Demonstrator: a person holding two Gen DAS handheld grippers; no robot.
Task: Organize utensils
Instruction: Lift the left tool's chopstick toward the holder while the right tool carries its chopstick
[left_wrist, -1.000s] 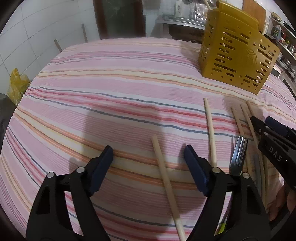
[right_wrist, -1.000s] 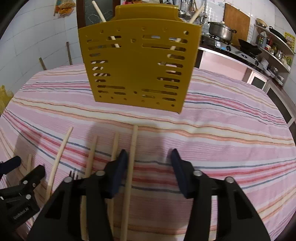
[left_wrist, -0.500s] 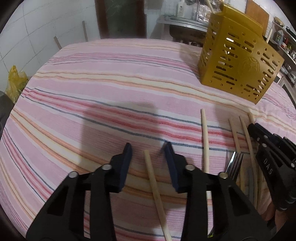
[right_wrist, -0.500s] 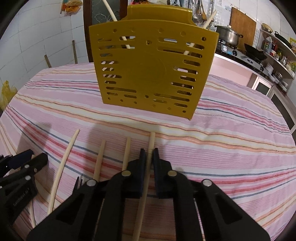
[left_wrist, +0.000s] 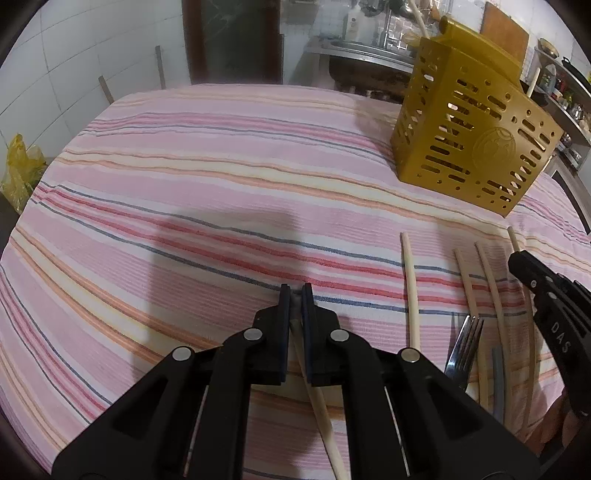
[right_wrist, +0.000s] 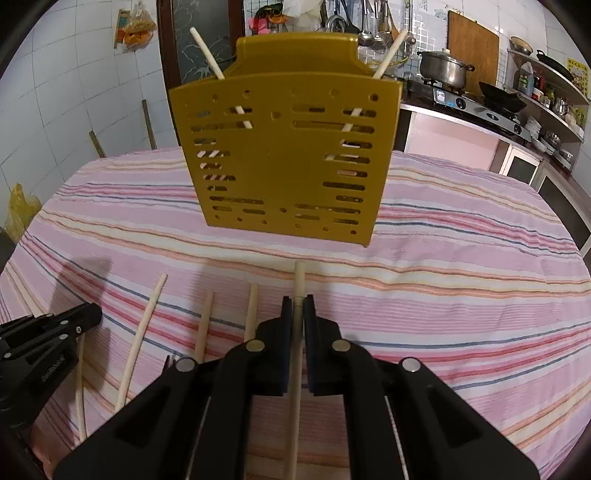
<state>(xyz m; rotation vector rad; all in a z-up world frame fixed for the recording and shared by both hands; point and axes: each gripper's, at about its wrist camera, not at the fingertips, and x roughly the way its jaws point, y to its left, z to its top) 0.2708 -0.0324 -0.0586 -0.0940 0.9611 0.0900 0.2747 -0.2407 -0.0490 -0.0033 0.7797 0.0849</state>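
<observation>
Wooden chopsticks in both grippers. We see the left gripper (left_wrist: 296, 295) with its jaws pinched onto one chopstick (left_wrist: 325, 417) near its far end — the stick runs back under the gripper, low over the striped tablecloth (left_wrist: 184, 206). The right gripper (right_wrist: 297, 300) has its jaws pressed on a second chopstick (right_wrist: 298, 284), whose tip pokes out just past the fingertips toward the yellow utensil holder (right_wrist: 284, 155).

That holder stands upright on the cloth, slotted walls, with two chopsticks already inside: one leaning left (right_wrist: 207, 51), one leaning right (right_wrist: 391, 50). In the left wrist view the same holder (left_wrist: 472, 144) sits at the far right of the table.

Loose on the cloth between the two grippers we count several more chopsticks — one (left_wrist: 410, 288) alone, others (left_wrist: 469, 291) grouped closer to the right gripper — plus a metal fork (left_wrist: 463, 347) lying tines away from the camera, and a grey stick-like item (left_wrist: 497, 384) beside it; we can't tell what it is.

A yellow plastic bag (left_wrist: 16, 173) sits off the table's left edge.
</observation>
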